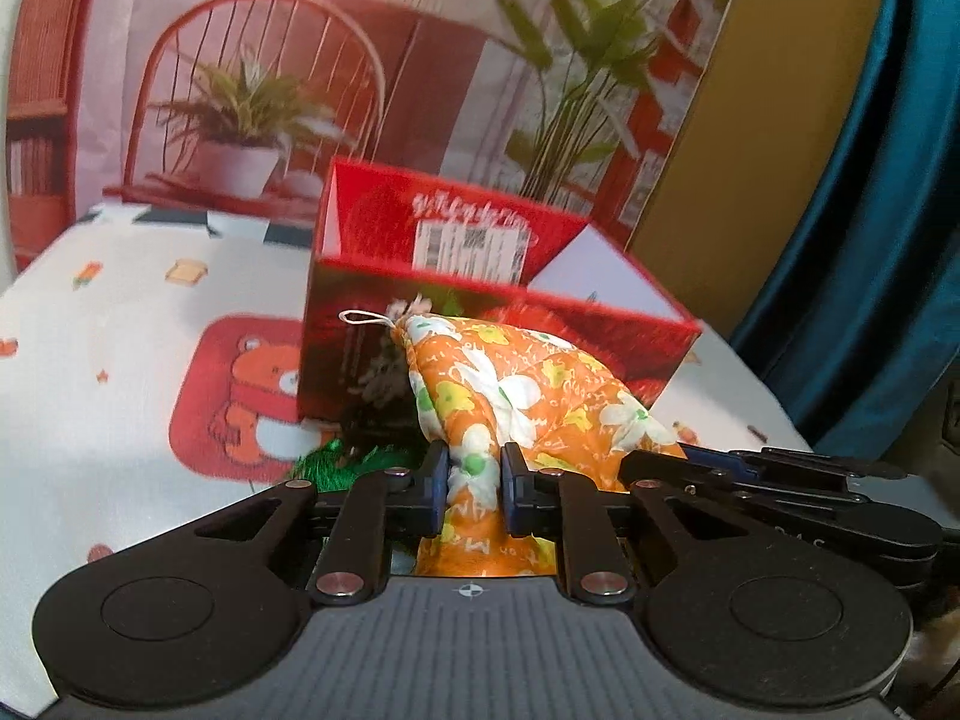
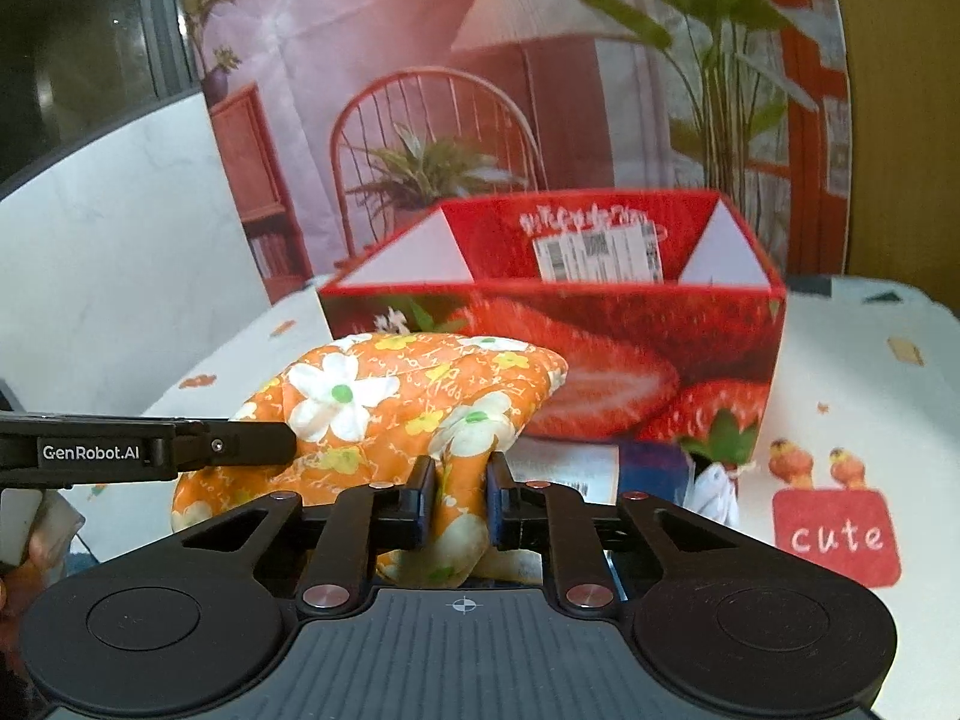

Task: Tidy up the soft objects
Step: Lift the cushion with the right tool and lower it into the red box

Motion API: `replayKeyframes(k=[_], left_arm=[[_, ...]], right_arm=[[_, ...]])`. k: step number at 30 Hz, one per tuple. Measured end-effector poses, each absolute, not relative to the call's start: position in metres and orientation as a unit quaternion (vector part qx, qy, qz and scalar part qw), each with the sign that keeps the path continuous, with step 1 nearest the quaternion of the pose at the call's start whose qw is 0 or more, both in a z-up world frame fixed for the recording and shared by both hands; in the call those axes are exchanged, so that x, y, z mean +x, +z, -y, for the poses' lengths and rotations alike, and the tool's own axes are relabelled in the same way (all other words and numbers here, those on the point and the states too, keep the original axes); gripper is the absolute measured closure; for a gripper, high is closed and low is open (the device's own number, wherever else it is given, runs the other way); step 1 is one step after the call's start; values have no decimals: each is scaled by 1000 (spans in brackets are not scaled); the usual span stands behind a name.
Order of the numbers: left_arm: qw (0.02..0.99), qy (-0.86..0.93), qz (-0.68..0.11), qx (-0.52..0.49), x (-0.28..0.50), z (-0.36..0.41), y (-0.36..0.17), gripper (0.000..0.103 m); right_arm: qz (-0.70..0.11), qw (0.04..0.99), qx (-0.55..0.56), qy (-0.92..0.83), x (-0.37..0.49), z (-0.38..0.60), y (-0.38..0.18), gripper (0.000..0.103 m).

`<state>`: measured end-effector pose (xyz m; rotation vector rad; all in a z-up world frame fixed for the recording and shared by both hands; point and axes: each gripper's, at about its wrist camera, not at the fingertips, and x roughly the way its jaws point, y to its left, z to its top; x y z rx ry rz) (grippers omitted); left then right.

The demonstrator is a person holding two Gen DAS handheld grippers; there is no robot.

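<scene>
Orange floral pouch [image 1: 516, 396] is pinched by both left tongs [image 1: 474, 486] and right tongs [image 2: 461, 504], held above the bench [image 1: 120, 312], just before the red strawberry box [image 2: 600, 330].

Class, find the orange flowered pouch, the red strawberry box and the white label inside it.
Pouch [image 1: 510, 390], left wrist view: its flowered side.
Box [image 2: 600, 360], right wrist view: front wall.
Label [image 2: 600, 258], right wrist view: its middle.

We see the left tongs [image 1: 474, 495] pinching the orange floral pouch [image 1: 516, 396], the right tongs [image 1: 750, 468] beside it, before an open red box [image 1: 480, 324] on the worktop [image 1: 120, 330].
</scene>
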<state>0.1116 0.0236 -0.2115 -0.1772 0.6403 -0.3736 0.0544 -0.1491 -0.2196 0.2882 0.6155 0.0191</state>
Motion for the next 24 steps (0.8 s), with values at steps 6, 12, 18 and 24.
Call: replayKeyframes(k=[6, 12, 18, 24], left_arm=[[944, -190, -259, -75, 97, -22, -182, 84], [952, -196, -228, -66, 110, -16, -155, 84], [956, -192, -216, -54, 154, -13, -138, 84], [955, -177, -234, -48, 218, -10, -135, 84]], right_arm=[[-264, 956, 128, 12, 44, 147, -189, 88], [-243, 964, 106, 15, 57, 150, -159, 88], [-232, 969, 84, 15, 100, 165, -140, 88], [-250, 966, 58, 15, 167, 183, -140, 88]])
